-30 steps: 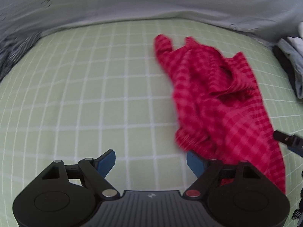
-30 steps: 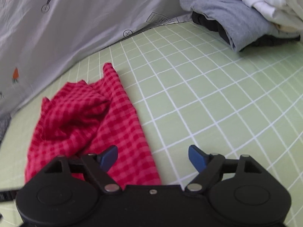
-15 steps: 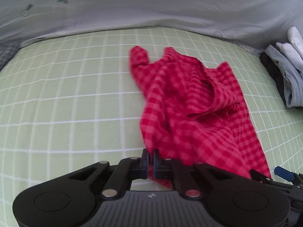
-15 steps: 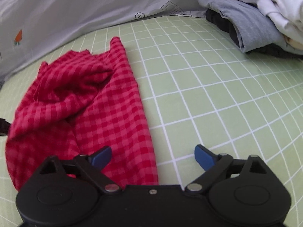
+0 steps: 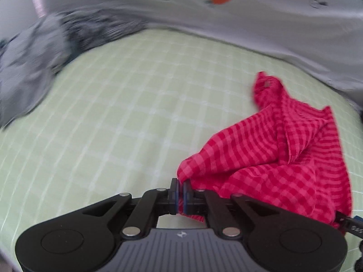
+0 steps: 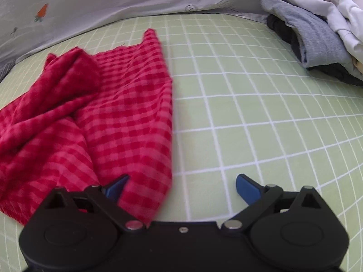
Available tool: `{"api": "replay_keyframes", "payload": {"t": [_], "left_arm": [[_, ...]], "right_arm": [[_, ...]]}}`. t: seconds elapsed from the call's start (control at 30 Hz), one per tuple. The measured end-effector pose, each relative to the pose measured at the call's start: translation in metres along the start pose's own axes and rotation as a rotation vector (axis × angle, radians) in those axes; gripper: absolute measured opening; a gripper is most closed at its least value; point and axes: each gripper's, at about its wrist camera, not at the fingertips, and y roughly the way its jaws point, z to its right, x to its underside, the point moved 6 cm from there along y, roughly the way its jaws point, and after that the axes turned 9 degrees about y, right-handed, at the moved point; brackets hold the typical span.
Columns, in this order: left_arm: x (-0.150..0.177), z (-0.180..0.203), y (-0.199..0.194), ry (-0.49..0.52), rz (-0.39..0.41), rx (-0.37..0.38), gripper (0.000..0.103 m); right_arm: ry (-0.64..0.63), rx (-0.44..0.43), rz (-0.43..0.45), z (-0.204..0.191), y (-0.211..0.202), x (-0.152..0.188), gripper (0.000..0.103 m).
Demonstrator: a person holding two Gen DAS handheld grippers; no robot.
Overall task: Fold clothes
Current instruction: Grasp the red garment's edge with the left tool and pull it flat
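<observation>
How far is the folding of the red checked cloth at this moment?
Early. Done: the left gripper is shut on a corner of the red checked cloth. In hand: the open right gripper hovers at its near edge. Left: the cloth lies crumpled, unfolded.

Both wrist views look steeply down, close, sharing the red cloth (image 5: 283, 158); left blurred.

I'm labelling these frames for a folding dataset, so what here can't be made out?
- Left wrist view: dark grey heap, smeared by motion blur.
- Left wrist view: red checked cloth, near edge hidden behind the left gripper.
- Right wrist view: clothes pile, cut off by the right frame edge.
</observation>
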Motion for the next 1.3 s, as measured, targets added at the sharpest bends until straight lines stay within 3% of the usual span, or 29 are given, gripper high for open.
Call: {"api": "replay_keyframes", "payload": {"t": [0.23,0.33,0.4,0.5,0.93,1.3], "left_arm": [[0.053,-0.033,-0.009,-0.125,-0.082,-0.023,0.004],[0.065,-0.038,-0.013,-0.134,-0.090,-0.021,0.004],[0.074,-0.040,-0.016,-0.138,-0.096,-0.022,0.004],[0.086,-0.038,-0.021,-0.138,-0.106,-0.038,0.004],[0.144,-0.021,-0.051,-0.147,-0.101,-0.060,0.004],[0.150,-0.032,-0.082,-0.163,-0.046,-0.005,0.009]], "right_arm": [[-0.062,-0.080,-0.019,-0.022,-0.022,0.028,0.080],[-0.071,-0.130,-0.010,-0.026,-0.030,0.035,0.053],[-0.084,-0.158,-0.001,-0.029,-0.033,0.037,0.015],[-0.096,-0.173,0.003,-0.030,-0.036,0.042,0.007],[-0.137,-0.158,0.021,-0.009,-0.046,0.052,0.004],[-0.110,-0.154,0.046,-0.010,-0.043,0.051,0.004]]}}
